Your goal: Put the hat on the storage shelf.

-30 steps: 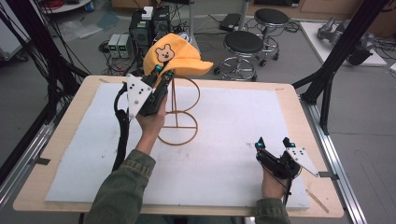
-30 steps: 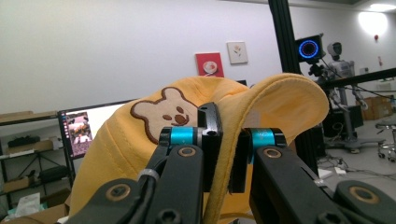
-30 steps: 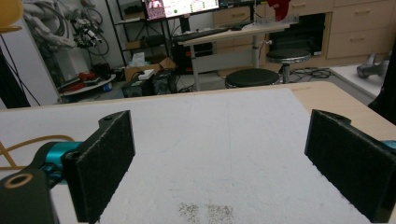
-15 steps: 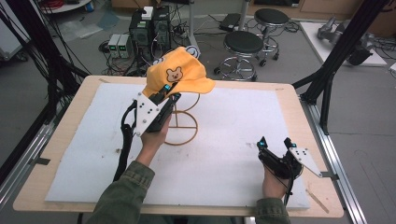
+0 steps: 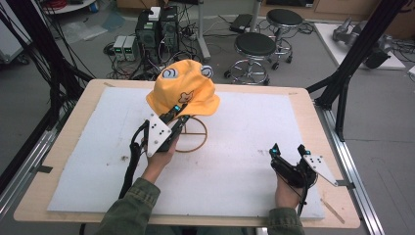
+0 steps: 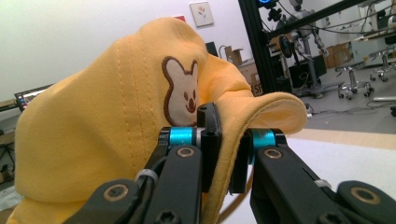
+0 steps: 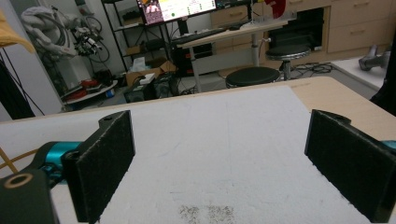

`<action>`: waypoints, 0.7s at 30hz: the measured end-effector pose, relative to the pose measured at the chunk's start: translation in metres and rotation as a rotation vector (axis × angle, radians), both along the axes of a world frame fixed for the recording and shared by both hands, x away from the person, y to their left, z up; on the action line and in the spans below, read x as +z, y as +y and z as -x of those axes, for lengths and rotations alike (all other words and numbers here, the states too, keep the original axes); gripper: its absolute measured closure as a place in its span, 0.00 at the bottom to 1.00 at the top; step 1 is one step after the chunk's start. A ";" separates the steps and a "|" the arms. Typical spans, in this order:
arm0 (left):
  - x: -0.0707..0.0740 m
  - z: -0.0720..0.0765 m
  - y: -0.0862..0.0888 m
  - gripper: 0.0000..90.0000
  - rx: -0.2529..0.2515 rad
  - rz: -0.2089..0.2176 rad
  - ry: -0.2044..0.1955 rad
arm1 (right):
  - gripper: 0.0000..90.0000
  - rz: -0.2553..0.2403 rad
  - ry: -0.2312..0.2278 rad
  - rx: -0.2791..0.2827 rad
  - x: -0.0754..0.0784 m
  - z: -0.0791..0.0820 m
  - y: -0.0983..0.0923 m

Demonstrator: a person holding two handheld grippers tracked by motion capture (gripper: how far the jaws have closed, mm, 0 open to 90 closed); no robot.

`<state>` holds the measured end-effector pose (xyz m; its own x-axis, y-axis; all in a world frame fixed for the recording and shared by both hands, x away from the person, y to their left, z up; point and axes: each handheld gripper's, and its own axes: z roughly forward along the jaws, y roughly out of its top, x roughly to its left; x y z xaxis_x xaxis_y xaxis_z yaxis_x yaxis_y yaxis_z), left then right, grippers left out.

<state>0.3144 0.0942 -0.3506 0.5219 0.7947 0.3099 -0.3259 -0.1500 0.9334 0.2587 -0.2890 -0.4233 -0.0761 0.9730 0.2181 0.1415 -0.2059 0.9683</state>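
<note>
Cap (image 5: 183, 88): yellow cloth, bear patch on the crown, draped over a wire stand (image 5: 192, 134) near the middle of the white mat (image 5: 244, 147); brim edge curled toward the left claw

Left claw (image 5: 177, 117): jaws pinched on the cap's lower edge, cloth caught between the pads in the left claw view (image 6: 223, 154); hand below, at the stand's near side

Stand: tan wire, ring base on the mat, upper part hidden under the cap

Right claw (image 5: 288, 152): jaws spread wide, holding nothing, low over the mat at the near right, well apart from the cap; the right claw view looked across bare mat between its pads (image 7: 105, 158)

Worktop (image 5: 88, 98): wooden, carrying the mat

Handling note, as judgement: the step looked like seating the cap on the stand. Best done by keeping the pinch on the edge only, drawing the cloth down evenly, and letting go once the crown sat centred, so the light stand would not tip
</note>
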 end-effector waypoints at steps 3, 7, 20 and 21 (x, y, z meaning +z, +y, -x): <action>-0.003 0.002 0.001 0.96 -0.006 0.004 0.000 | 0.08 0.000 0.004 0.000 0.000 0.000 -0.001; -0.004 0.002 0.002 0.93 -0.018 0.010 0.006 | 0.08 0.002 0.000 0.000 0.000 0.000 -0.001; -0.002 0.003 0.004 0.67 -0.103 0.035 0.024 | 0.08 -0.005 -0.009 -0.013 0.001 0.001 -0.001; -0.002 0.003 0.005 0.67 -0.111 0.035 0.027 | 0.08 -0.005 -0.009 -0.013 0.001 0.001 -0.001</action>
